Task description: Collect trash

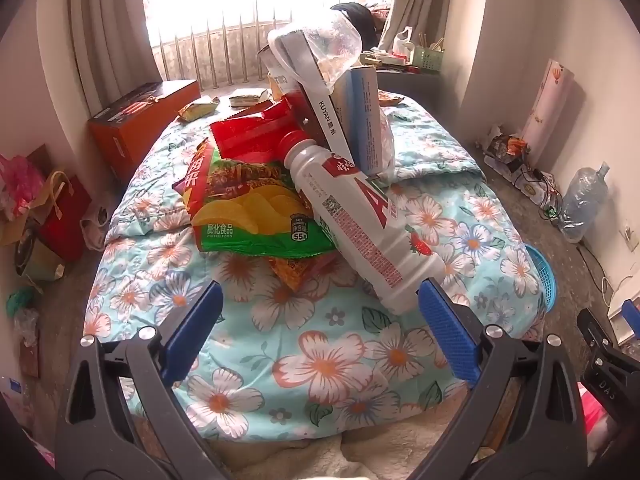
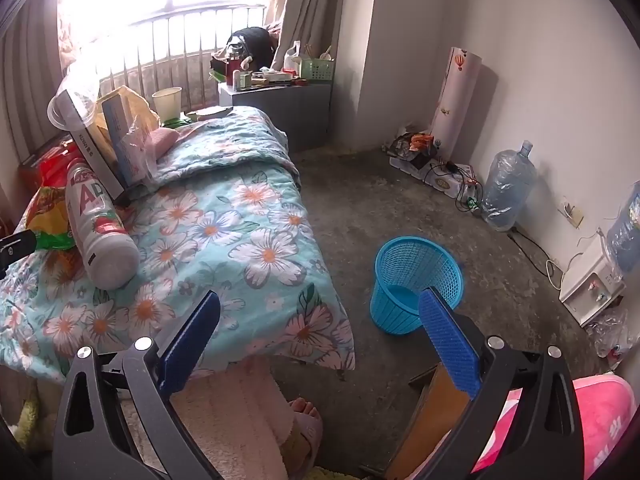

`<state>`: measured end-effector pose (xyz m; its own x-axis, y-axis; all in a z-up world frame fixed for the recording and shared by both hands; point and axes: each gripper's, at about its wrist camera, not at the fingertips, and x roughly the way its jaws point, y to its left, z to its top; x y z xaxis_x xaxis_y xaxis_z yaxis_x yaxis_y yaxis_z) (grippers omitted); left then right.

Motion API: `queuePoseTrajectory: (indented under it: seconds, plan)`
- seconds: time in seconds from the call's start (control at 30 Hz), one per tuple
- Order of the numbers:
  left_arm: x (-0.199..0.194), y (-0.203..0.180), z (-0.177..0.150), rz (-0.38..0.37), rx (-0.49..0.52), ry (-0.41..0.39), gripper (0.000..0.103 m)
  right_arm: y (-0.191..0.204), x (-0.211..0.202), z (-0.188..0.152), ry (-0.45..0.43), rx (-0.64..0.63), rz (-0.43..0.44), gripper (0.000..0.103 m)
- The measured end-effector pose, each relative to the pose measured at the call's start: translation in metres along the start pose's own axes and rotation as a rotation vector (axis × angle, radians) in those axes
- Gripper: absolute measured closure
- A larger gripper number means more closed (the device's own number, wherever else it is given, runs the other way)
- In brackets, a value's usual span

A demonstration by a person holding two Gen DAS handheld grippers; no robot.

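A pile of trash lies on the floral quilt: a white bottle with a red cap, a green and yellow chip bag, a red wrapper, upright boxes and a clear plastic cup. My left gripper is open and empty, just in front of the bottle's base. In the right wrist view the bottle lies at the left. My right gripper is open and empty over the bed's corner, with the blue mesh bin on the floor behind its right finger.
More wrappers and an orange box lie at the bed's far end. Bags sit on the floor at the left. A water jug, cables and a white appliance line the right wall. A cluttered grey cabinet stands by the window.
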<state>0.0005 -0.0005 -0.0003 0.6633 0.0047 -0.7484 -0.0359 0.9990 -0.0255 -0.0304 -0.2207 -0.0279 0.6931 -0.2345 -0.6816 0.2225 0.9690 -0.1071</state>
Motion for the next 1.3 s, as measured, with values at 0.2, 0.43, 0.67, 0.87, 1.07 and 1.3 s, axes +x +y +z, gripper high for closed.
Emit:
queuePoseTrajectory:
  seconds: [0.2, 0.43, 0.67, 0.87, 1.07, 1.3]
  plan:
    - [0.001, 0.000, 0.000, -0.016, -0.001, 0.007, 0.009, -0.001, 0.001, 0.000, 0.001, -0.003, 0.010, 0.006]
    - [0.003, -0.004, -0.003, -0.024, 0.022, 0.021, 0.009, 0.001, 0.002, 0.001, 0.003, -0.044, 0.011, 0.006]
    - [0.003, -0.008, -0.004, -0.032, 0.035, 0.025, 0.009, -0.003, 0.001, 0.002, 0.000, -0.042, 0.008, 0.006]
    - [0.004, -0.010, -0.005, -0.040, 0.050, 0.031, 0.009, -0.002, 0.002, 0.001, 0.004, -0.051, 0.006, 0.006]
    - [0.005, -0.012, -0.007, -0.047, 0.059, 0.040, 0.009, 0.001, 0.003, -0.001, 0.006, -0.059, 0.007, 0.006]
    - [0.005, -0.014, -0.008, -0.051, 0.064, 0.042, 0.009, 0.000, 0.002, -0.001, 0.006, -0.061, 0.010, 0.006]
